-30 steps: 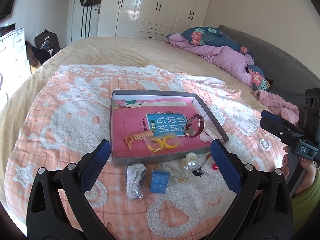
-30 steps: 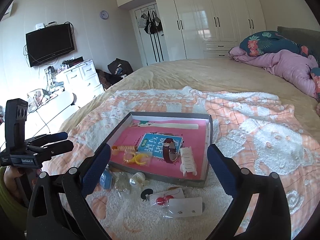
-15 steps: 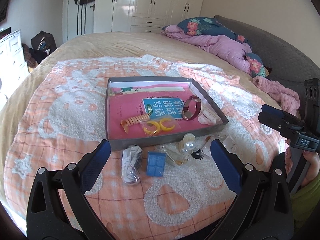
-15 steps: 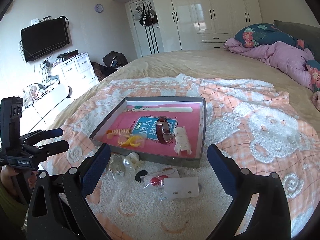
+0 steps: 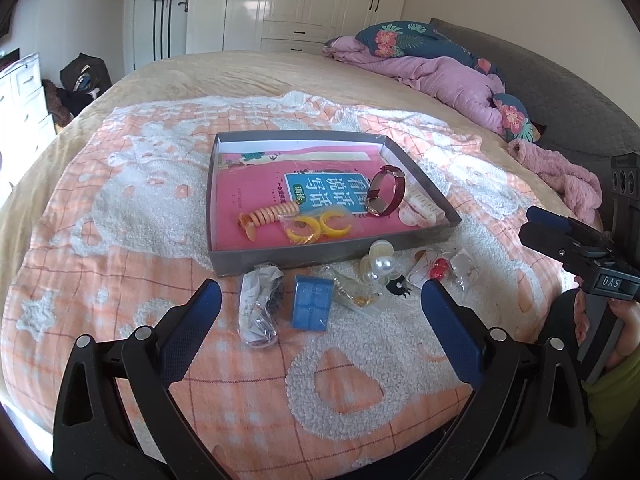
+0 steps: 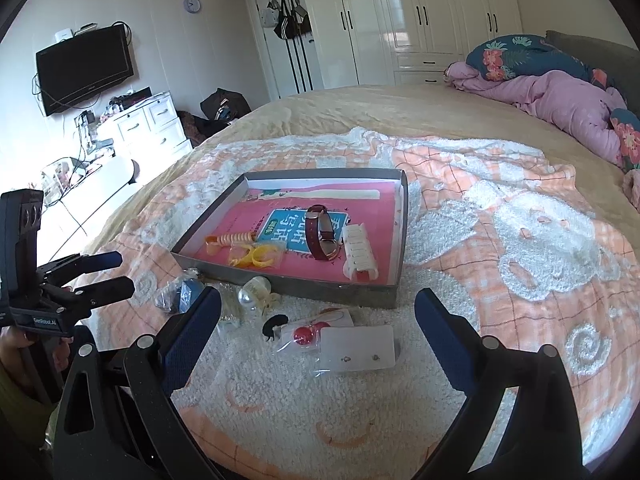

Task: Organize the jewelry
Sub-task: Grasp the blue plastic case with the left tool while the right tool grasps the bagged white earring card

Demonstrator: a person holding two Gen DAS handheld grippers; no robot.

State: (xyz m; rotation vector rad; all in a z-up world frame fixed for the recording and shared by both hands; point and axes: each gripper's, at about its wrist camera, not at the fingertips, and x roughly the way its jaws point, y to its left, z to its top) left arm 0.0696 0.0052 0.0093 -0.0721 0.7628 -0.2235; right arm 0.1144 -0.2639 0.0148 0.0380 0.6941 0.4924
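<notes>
A shallow grey box (image 5: 332, 257) with a pink lining lies on the bed. It holds a dark red watch (image 5: 386, 190), an orange spiral tie (image 5: 268, 216), yellow hoops (image 5: 320, 229) and a white hair claw (image 5: 418, 210). Loose in front of it are a blue box (image 5: 312, 307), a crumpled bag (image 5: 260, 304), a pearl clip (image 5: 380, 266), red bead earrings (image 6: 302, 334) and a stud card (image 6: 360, 348). My left gripper (image 5: 320, 300) hangs open above the blue box. My right gripper (image 6: 318, 304) stands open over the earrings. Neither holds anything.
The box rests on an orange-and-white blanket (image 5: 132, 216) that reaches the near bed edge. A purple quilt (image 5: 436, 76) and floral pillows lie at the far right. White drawers (image 6: 148, 124) and a wall TV (image 6: 84, 68) stand left of the bed.
Both grippers have drawn back from the grey box toward the near edge of the bed, staying open. The jewelry has not moved.
</notes>
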